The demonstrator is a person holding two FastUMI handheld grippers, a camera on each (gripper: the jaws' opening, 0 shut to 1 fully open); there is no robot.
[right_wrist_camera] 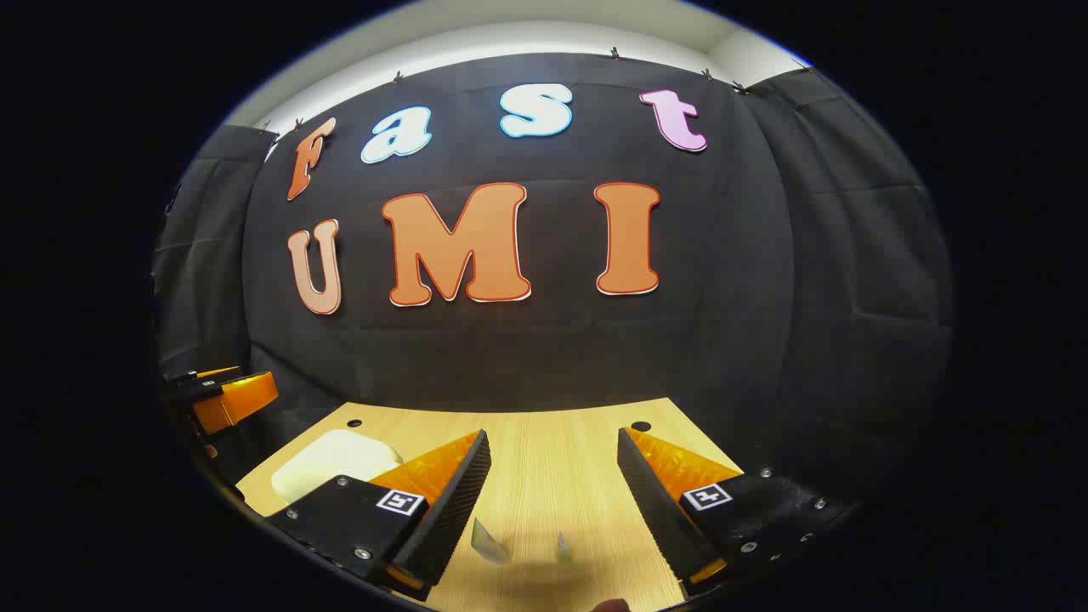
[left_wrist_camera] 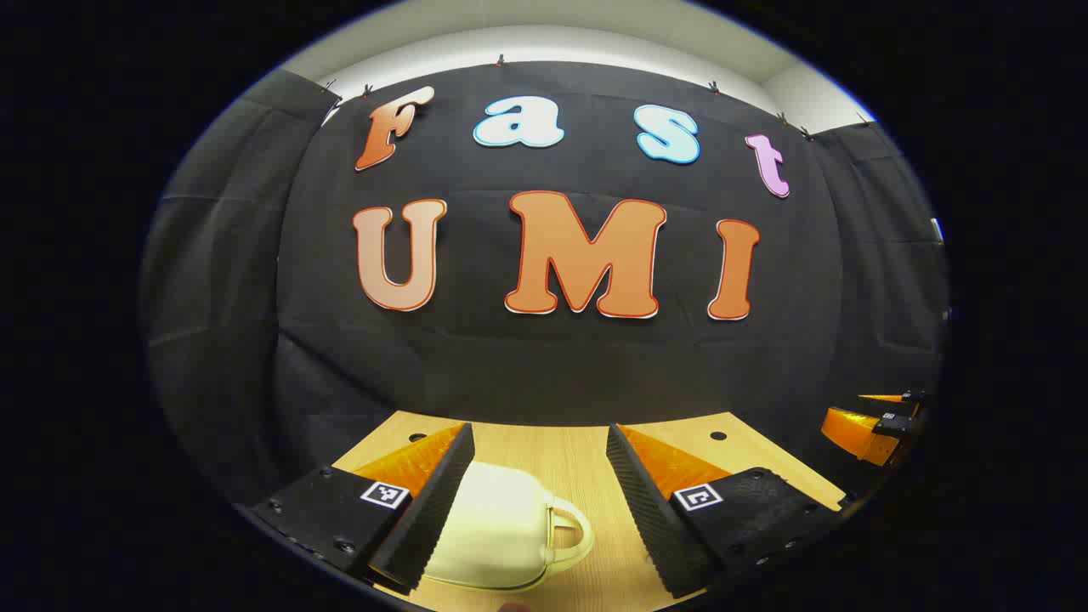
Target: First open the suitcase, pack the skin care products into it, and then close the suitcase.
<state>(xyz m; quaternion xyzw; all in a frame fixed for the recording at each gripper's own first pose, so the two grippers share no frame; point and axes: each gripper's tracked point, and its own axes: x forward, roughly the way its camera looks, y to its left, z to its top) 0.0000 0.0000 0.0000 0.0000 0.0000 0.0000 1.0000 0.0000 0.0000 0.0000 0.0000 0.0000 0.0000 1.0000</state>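
Left gripper: we see it level above the table, fingers apart, suitcase at 6 o'clock.
Right gripper: we see it level, fingers apart, suitcase at 9 o'clock.

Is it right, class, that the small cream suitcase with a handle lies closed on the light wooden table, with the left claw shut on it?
Not quite. In the left gripper view the left claw is open above the small cream suitcase, closed on the light wooden table.
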